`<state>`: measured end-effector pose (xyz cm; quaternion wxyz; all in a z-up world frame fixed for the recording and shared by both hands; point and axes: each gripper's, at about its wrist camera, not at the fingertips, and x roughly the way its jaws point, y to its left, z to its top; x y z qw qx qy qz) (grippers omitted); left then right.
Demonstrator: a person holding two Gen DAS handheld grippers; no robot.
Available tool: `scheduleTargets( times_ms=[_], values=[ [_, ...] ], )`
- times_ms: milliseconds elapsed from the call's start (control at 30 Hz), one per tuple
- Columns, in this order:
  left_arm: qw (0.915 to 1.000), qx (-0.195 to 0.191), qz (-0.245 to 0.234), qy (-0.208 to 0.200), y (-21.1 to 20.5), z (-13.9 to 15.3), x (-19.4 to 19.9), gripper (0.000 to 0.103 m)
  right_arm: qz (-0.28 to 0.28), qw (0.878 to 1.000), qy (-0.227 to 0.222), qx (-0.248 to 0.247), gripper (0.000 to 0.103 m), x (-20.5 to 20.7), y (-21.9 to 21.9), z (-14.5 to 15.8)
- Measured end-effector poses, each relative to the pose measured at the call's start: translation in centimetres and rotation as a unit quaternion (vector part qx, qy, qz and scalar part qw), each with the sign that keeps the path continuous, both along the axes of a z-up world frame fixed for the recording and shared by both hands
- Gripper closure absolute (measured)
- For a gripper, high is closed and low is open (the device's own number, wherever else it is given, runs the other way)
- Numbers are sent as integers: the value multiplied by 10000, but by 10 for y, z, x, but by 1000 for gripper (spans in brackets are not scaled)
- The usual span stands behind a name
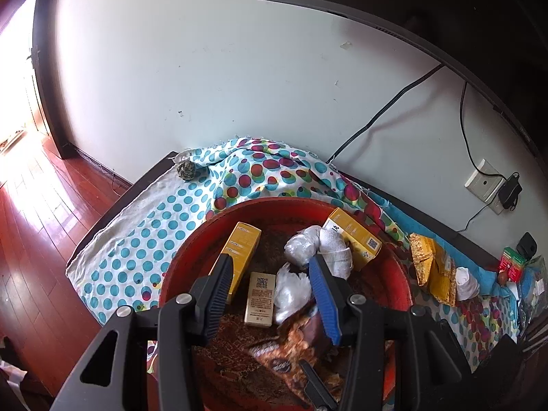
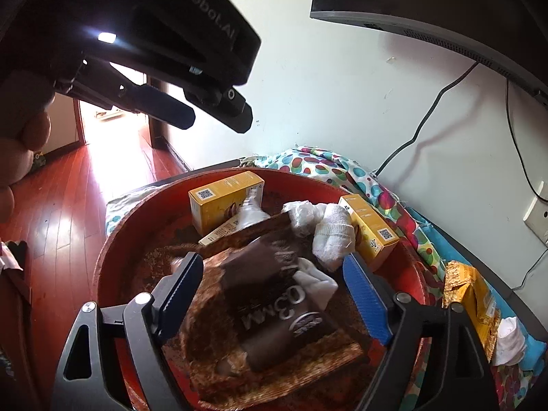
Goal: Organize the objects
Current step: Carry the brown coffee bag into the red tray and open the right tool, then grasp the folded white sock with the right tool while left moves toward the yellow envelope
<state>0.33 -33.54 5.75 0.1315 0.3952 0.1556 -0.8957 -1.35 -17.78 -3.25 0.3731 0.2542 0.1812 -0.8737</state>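
A red round basin [image 1: 191, 243] [image 2: 130, 226] stands on a polka-dot cloth. It holds two yellow boxes [image 1: 239, 250] [image 1: 356, 236], a small beige box [image 1: 260, 298], white socks [image 1: 337, 250], a clear plastic bag [image 1: 291, 291] and a brown snack packet [image 2: 274, 294]. My left gripper [image 1: 270, 294] is open and empty above the basin; its body also shows in the right wrist view [image 2: 191, 68]. My right gripper [image 2: 270, 287] is open, its fingers either side of the brown packet, which lies loose in the basin.
Right of the basin on the polka-dot cloth [image 1: 144, 233] lie a torn yellow packet [image 1: 431, 267] [image 2: 476, 291], a white sock [image 1: 465, 284], and a green-red box [image 1: 512, 263]. A monitor [image 1: 445, 10] hangs overhead with cables and a wall socket [image 1: 484, 181]. Wooden floor [image 1: 41, 226] lies left.
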Motion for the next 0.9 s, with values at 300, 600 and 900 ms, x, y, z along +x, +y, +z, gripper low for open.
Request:
scheduleTargets(
  times_ms=[300, 600, 900],
  values=[
    [9995, -213, -213, -108, 22, -1, -8, 56, -672, 9970, 71, -378, 11, -17, 65, 14],
    [9973, -430, -579, -138, 55, 2, -16, 56, -2166, 9756, 52, -360, 11, -67, 182, 9],
    [9905, -809, -1080, -271, 101, -1, -26, 56, -3018, 9531, -181, -152, 10, -114, 252, -12]
  ],
)
